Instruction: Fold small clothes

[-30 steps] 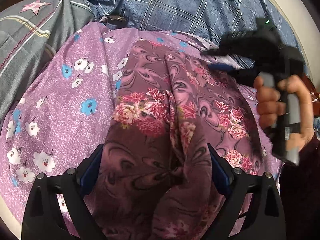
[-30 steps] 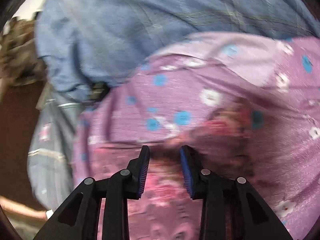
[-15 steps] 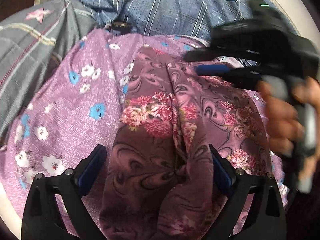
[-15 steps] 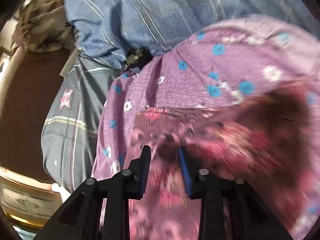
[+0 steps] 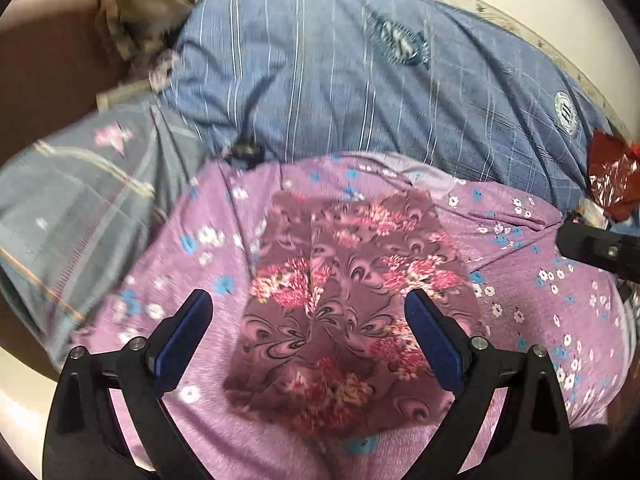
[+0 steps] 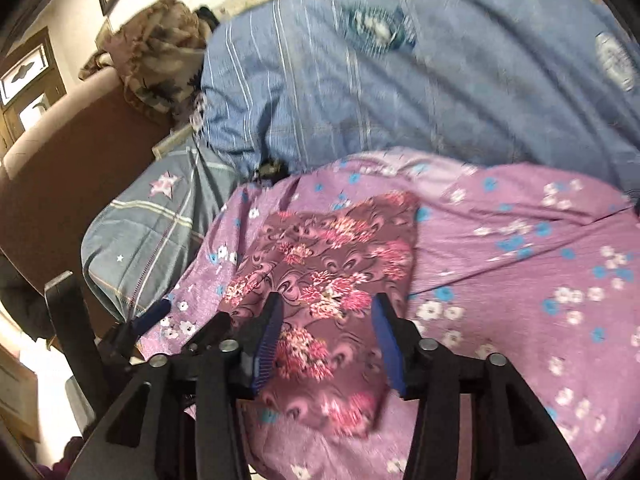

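Left gripper [image 5: 308, 320]: jaws spread wide, nothing between the blue pads [image 5: 182, 336], poised over the cloth without visible contact. Directly ahead of and below its fingertips lies the folded maroon floral garment [image 5: 352, 292], a rough rectangle resting flat on the purple flowered fabric [image 5: 540, 312] that surrounds it on all sides.

Right gripper [image 6: 326, 340]: jaws likewise parted and empty, straddling the near end of the same maroon floral garment [image 6: 332, 264]; whether the tips touch the cloth cannot be told. To its left, part of the left gripper [image 6: 152, 316] enters the right wrist view; in the left wrist view a black part of the right gripper [image 5: 600, 246] shows at the far right.

Beyond the purple flowered fabric [image 6: 520, 280], farther from both tools: a blue striped cloth [image 5: 360, 92] with round emblems; ahead and to the left, a grey plaid cloth [image 5: 80, 200] with a pink star.
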`<act>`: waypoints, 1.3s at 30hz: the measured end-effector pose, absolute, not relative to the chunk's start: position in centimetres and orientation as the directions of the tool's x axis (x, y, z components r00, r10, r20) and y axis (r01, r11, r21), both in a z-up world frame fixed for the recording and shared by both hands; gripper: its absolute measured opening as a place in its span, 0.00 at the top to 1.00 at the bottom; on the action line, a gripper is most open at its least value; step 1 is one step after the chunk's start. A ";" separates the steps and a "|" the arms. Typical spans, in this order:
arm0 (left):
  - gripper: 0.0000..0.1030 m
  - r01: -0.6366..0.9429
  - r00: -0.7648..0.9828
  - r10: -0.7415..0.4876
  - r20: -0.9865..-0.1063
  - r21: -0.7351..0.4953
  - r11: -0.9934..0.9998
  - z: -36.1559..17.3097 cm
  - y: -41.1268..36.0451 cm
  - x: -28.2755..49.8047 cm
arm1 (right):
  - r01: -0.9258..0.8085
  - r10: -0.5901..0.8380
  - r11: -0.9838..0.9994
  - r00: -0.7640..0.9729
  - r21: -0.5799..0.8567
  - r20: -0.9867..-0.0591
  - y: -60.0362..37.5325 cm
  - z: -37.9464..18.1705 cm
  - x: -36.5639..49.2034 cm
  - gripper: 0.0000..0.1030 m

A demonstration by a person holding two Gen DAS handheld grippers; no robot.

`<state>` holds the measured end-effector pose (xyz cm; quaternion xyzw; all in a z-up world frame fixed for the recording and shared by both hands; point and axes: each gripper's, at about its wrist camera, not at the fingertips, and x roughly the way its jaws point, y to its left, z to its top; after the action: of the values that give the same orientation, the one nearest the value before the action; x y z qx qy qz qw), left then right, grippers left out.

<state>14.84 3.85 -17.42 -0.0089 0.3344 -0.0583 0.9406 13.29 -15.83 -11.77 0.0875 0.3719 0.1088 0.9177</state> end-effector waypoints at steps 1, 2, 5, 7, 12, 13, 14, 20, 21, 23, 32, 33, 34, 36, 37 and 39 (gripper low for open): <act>0.05 0.101 0.778 -0.108 -0.618 -0.047 0.994 -16.7 3.8 14.4 | -0.118 0.248 0.964 0.713 0.237 -0.655 -16.2 -11.2 12.5 0.48; 0.05 0.097 0.789 -0.101 -0.606 -0.040 0.994 -15.8 3.8 13.8 | -0.105 0.233 0.967 0.727 0.231 -0.646 -16.4 -10.7 11.6 0.48; 0.05 0.086 0.819 -0.076 -0.568 -0.010 0.996 -13.9 3.7 12.4 | -0.094 0.208 0.973 0.748 0.210 -0.630 -16.7 -10.0 9.9 0.45; 0.05 0.074 0.842 -0.054 -0.537 0.016 0.997 -12.4 3.6 11.2 | -0.090 0.199 0.975 0.757 0.203 -0.622 -16.9 -9.7 8.7 0.43; 0.02 0.059 0.880 -0.026 -0.474 0.056 0.997 -9.7 3.6 8.4 | -0.084 0.214 0.968 0.765 0.234 -0.608 -17.3 -9.4 6.2 0.42; 0.01 0.059 0.885 -0.024 -0.465 0.061 0.996 -9.5 3.6 8.0 | -0.084 0.216 0.967 0.766 0.239 -0.606 -17.3 -9.4 5.9 0.42; 0.01 0.058 0.890 -0.021 -0.455 0.067 0.996 -9.1 3.6 7.6 | -0.082 0.215 0.967 0.768 0.242 -0.603 -17.3 -9.5 5.5 0.42; 0.00 0.046 0.902 -0.004 -0.433 0.087 0.995 -8.1 3.7 6.3 | -0.088 0.221 0.966 0.772 0.245 -0.596 -16.4 -9.3 4.3 0.41; 0.00 0.042 0.903 0.001 -0.431 0.090 0.995 -8.0 3.7 6.2 | -0.091 0.222 0.966 0.771 0.243 -0.596 -16.1 -9.2 4.1 0.41; 0.00 0.032 0.903 0.012 -0.430 0.095 0.995 -8.0 3.9 6.2 | -0.093 0.219 0.968 0.772 0.235 -0.597 -15.7 -9.1 3.9 0.41; 0.00 -0.027 0.880 0.072 -0.469 0.102 0.994 -9.4 5.6 7.3 | -0.024 0.132 0.984 0.765 0.177 -0.630 -14.4 -10.4 4.2 0.41; 0.00 -0.031 0.877 0.075 -0.475 0.101 0.994 -9.6 5.7 7.4 | -0.009 0.105 0.988 0.764 0.152 -0.637 -14.1 -10.6 4.3 0.41; 0.00 -0.035 0.874 0.079 -0.480 0.099 0.994 -9.8 5.9 7.5 | 0.001 0.082 0.992 0.765 0.129 -0.639 -13.9 -10.6 4.4 0.42; 0.00 -0.038 0.869 0.081 -0.488 0.097 0.995 -10.2 6.1 7.7 | 0.018 0.044 0.996 0.770 0.091 -0.636 -13.6 -10.5 4.4 0.42; 0.00 -0.038 0.865 0.082 -0.495 0.098 0.994 -10.4 6.2 7.9 | 0.032 0.017 0.997 0.776 0.067 -0.631 -13.5 -10.4 4.4 0.42; 0.00 -0.038 0.859 0.084 -0.505 0.100 0.994 -10.6 6.1 8.1 | 0.054 -0.023 0.998 0.786 0.032 -0.618 -13.4 -10.1 4.2 0.42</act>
<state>8.07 6.08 -10.58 0.0433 0.2634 0.0318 0.9632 4.25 -13.39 -10.10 0.0238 0.3264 -0.0204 0.9447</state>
